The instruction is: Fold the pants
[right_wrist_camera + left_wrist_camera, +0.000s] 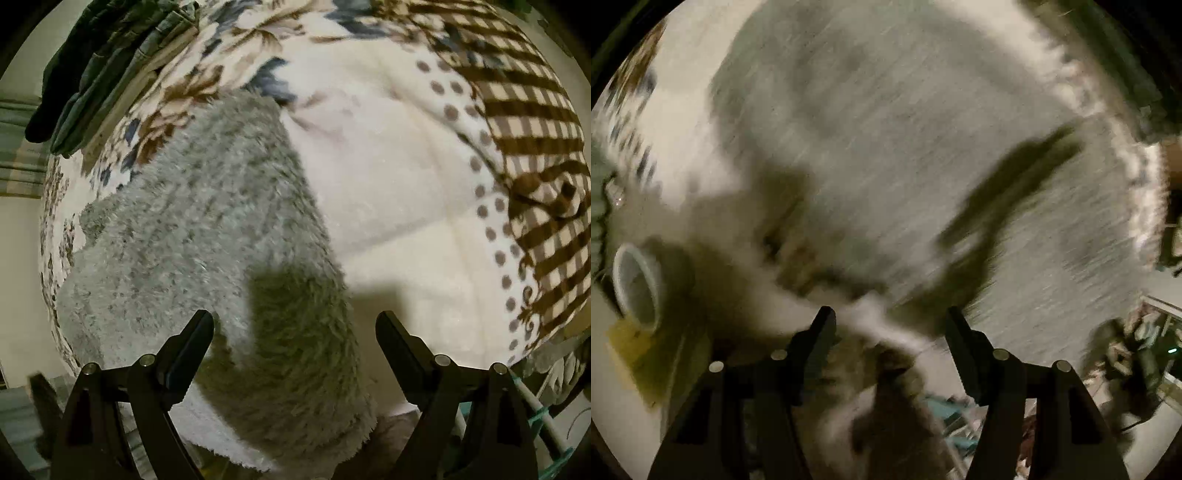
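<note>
The grey fluffy pants (207, 221) lie on a cream blanket (399, 177) on the bed, stretching from the near edge towards the far left in the right wrist view. My right gripper (295, 325) is open and empty, just above the near end of the pants. In the left wrist view the picture is blurred by motion; the grey pants (886, 129) fill most of it. My left gripper (890, 317) is open, with a strip of pale fabric (882, 317) lying between its fingers, not clamped.
A stack of folded dark and green clothes (107, 66) lies at the far left of the bed. A brown checked cloth (528, 140) lies at the right. A white round bucket-like object (639, 284) stands at the left of the left wrist view.
</note>
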A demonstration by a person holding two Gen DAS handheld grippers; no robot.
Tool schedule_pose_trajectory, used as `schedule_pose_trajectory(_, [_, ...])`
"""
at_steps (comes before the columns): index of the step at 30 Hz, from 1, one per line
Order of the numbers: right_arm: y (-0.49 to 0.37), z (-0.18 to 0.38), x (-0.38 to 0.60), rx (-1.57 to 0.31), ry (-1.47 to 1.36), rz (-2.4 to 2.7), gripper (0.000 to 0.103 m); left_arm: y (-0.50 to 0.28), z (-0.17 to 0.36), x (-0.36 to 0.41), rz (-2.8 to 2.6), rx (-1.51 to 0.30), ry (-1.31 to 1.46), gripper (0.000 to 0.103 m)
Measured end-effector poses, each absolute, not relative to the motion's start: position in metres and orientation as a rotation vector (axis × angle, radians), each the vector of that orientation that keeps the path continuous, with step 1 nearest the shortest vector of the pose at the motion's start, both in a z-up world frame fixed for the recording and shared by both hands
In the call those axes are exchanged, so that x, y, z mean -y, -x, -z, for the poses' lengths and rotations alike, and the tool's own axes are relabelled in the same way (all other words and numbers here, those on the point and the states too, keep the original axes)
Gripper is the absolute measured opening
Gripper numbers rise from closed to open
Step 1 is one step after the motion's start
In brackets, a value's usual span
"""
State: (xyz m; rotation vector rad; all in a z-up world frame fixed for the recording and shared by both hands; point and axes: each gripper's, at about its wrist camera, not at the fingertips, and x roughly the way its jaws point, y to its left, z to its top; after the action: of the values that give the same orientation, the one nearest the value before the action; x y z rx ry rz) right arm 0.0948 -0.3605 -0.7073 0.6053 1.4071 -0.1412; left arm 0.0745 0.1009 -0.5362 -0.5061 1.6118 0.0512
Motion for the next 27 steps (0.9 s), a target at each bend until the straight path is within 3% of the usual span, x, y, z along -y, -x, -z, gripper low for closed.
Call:
schedule_pose_trajectory(4, [-0.102,0.697,0.363,-1.367,-0.584,0.150,0.091,-0.126,0.517,-0.050,0.126,-1.479,0.418,0.058])
schedule_pose_trajectory(8, [-0.114,0.686,0.362,-1.348,-0.535,0.151,0.091,-0.174,0.533,-0.005,0.253,-1.460,0.269,0.055])
schedule_pose_trajectory(10, [-0.117,0.685,0.362,-1.346,-0.528,0.149,0.091,-0.185,0.533,0.010,0.308,-1.411,0.230,0.021])
schedule_pose_trajectory(12, [-0.119,0.686,0.363,-1.341,-0.527,0.155,0.091,-0.181,0.519,0.011,0.351,-1.349,0.194,0.009])
schedule_pose_trajectory(18, [-0.120,0.695,0.368,-1.335,-0.557,0.158,0.091,-0.176,0.466,0.005,0.390,-1.232,0.253,0.008])
schedule_pose_trajectory(22, [-0.120,0.697,0.368,-1.339,-0.563,0.157,0.091,-0.196,0.488,0.004,0.345,-1.261,0.276,0.010])
schedule_pose_trajectory(24, [-0.119,0.695,0.369,-1.339,-0.559,0.156,0.091,-0.207,0.516,-0.002,0.347,-1.371,0.347,0.017])
schedule_pose_trajectory(27, [-0.116,0.693,0.373,-1.341,-0.553,0.162,0.091,-0.205,0.532,-0.015,0.352,-1.418,0.483,0.039])
